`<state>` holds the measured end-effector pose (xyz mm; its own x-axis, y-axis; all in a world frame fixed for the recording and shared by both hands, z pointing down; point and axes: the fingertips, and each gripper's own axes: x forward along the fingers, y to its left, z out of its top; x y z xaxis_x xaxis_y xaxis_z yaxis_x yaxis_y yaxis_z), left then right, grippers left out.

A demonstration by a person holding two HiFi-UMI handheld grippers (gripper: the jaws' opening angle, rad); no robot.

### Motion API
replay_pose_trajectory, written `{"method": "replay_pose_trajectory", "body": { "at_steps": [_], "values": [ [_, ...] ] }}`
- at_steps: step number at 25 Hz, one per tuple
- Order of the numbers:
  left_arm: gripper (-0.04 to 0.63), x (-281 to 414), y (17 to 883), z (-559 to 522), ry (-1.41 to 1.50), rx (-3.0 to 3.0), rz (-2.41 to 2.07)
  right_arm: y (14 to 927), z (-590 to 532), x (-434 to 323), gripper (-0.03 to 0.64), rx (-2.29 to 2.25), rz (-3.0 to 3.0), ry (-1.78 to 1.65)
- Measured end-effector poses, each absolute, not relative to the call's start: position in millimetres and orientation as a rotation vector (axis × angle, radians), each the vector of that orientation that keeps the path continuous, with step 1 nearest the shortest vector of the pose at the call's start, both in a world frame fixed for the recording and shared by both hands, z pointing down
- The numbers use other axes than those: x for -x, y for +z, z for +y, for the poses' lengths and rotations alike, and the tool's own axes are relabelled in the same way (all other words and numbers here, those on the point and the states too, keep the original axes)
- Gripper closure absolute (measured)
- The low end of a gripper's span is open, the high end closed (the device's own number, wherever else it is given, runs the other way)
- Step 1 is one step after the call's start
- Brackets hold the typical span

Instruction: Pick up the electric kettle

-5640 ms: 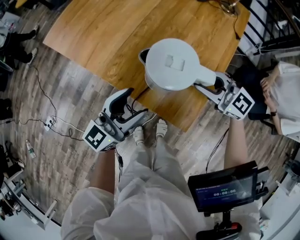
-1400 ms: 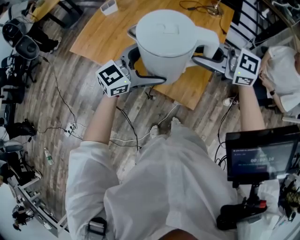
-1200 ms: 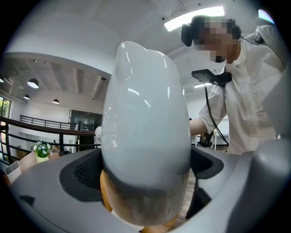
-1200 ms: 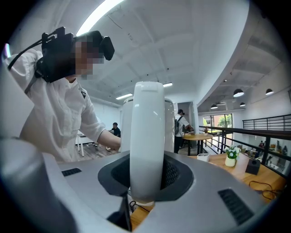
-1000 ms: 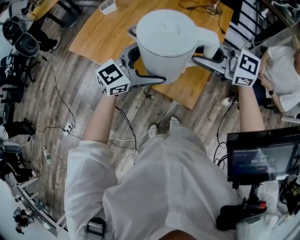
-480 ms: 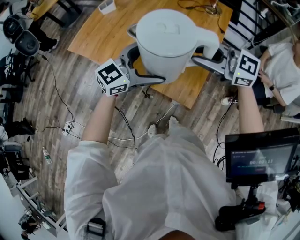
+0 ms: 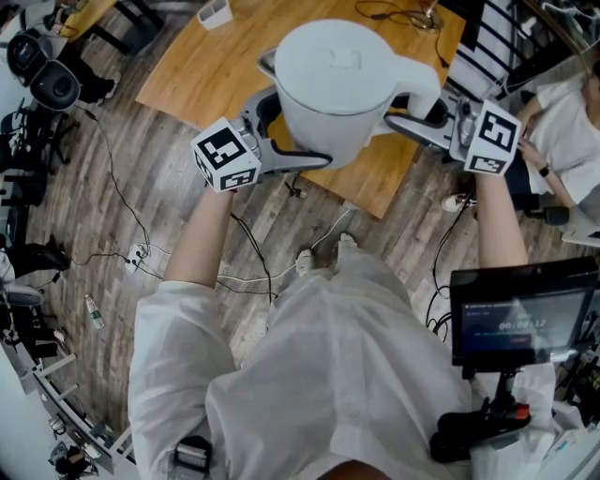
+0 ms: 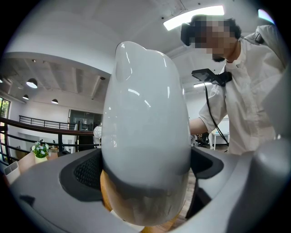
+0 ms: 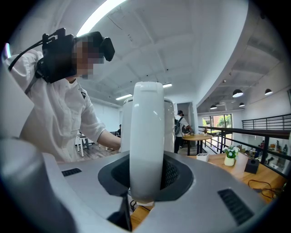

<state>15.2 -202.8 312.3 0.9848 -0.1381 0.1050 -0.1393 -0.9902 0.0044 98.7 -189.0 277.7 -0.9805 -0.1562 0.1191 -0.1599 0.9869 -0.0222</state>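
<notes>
The white electric kettle [image 7: 337, 80] hangs in the air above the near corner of the wooden table [image 7: 211, 70], held from both sides. My left gripper [image 7: 286, 141] is shut on the kettle's rounded body; in the left gripper view that body [image 8: 145, 132] fills the gap between the grey jaws of the left gripper [image 8: 145, 184]. My right gripper [image 7: 424, 111] is shut on the kettle's handle, and the right gripper view shows the handle [image 9: 146, 136] upright between the dark pads [image 9: 175, 175]. The kettle's base and underside are hidden.
Cables [image 7: 141, 253] trail over the plank floor under my arms. A screen on a stand [image 7: 520, 314] is at the lower right. A seated person [image 7: 572, 122] is beyond the table's right edge. A small white box [image 7: 216, 11] sits on the table's far side.
In the earliest frame the kettle stood on the table with only the right gripper at its handle. It is now lifted, with the left gripper on it. Nothing moved over the last second.
</notes>
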Motion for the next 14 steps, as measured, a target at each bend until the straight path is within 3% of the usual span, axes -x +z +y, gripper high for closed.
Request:
{"method": "replay_pose_trajectory", "body": {
  "at_steps": [14],
  "values": [
    [0.014,-15.6,314.2,-202.5,0.164,-3.118,-0.212,280.6,-188.5,-99.3,0.528,-0.245,-3.020,0.056]
  ]
}}
